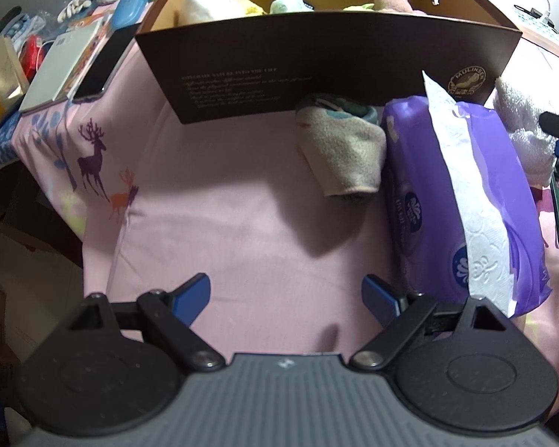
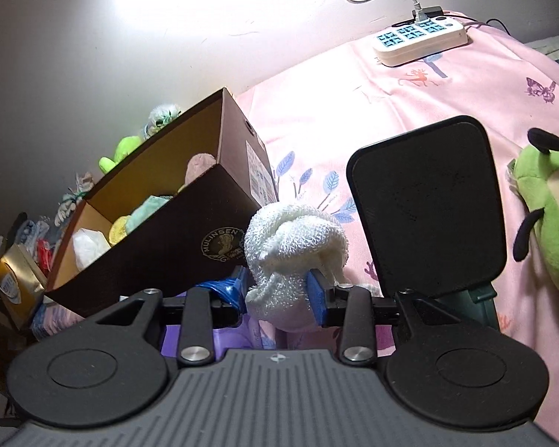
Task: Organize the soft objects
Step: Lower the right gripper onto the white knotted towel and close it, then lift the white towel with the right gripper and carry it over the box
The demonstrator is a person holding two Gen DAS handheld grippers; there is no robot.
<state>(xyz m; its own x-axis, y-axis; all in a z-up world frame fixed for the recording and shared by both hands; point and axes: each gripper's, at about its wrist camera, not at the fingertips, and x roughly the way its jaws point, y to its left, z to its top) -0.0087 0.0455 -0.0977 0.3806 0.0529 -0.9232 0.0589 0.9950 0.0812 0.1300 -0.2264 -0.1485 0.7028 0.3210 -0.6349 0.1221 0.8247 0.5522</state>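
Observation:
A brown cardboard box (image 1: 328, 70) (image 2: 175, 238) stands on the pink sheet with several soft items inside. My right gripper (image 2: 277, 290) is shut on a white knitted towel (image 2: 294, 249) and holds it beside the box's near right corner; the same towel (image 1: 521, 126) shows at the right edge of the left wrist view. My left gripper (image 1: 285, 298) hangs open over bare sheet with nothing between its fingers. A beige rolled sock (image 1: 344, 152) lies against the box front. A purple tissue pack (image 1: 466, 201) with a white sheet sticking out lies right of the sock.
A black phone stand (image 2: 428, 208) rises right of the towel. A green plush toy (image 2: 551, 231) lies at the far right, a white power strip (image 2: 421, 43) at the back. Books, a blue case (image 1: 130, 3) and clutter (image 1: 59, 63) fill the left of the box.

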